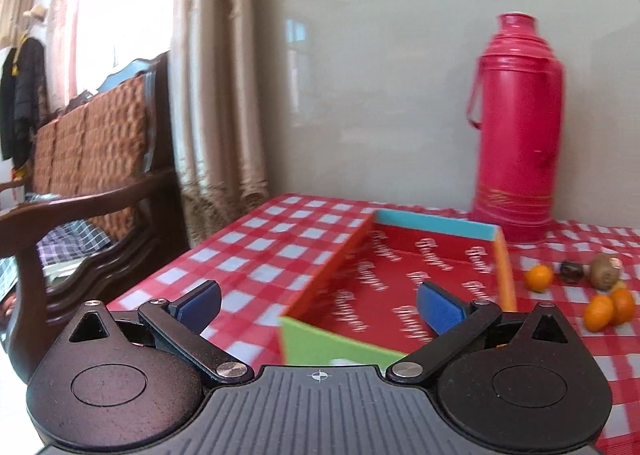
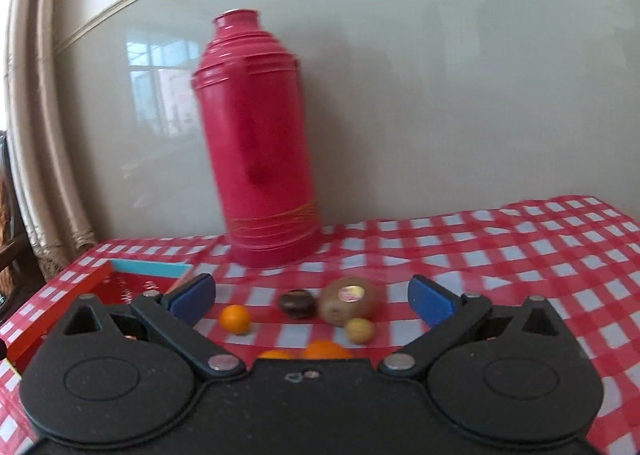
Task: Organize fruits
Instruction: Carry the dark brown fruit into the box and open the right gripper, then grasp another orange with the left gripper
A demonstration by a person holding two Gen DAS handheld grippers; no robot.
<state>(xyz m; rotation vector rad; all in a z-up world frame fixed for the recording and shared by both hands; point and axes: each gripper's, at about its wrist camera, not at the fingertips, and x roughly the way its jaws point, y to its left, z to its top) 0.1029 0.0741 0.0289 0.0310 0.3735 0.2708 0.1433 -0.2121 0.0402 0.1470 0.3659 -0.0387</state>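
Wide-open right tongs (image 2: 312, 301) over blurred, probably mixed fruits (image 2: 349, 300).

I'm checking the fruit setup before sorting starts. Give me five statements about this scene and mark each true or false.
1. The red box holds no fruit in the part that shows. True.
2. The kiwi carries a sticker. True.
3. The thermos lies on its side. False: it stands upright on the checked tablecloth.
4. The right gripper is closed on an orange. False: it is open with nothing between its fingers.
5. The left gripper is open, facing the box. True.
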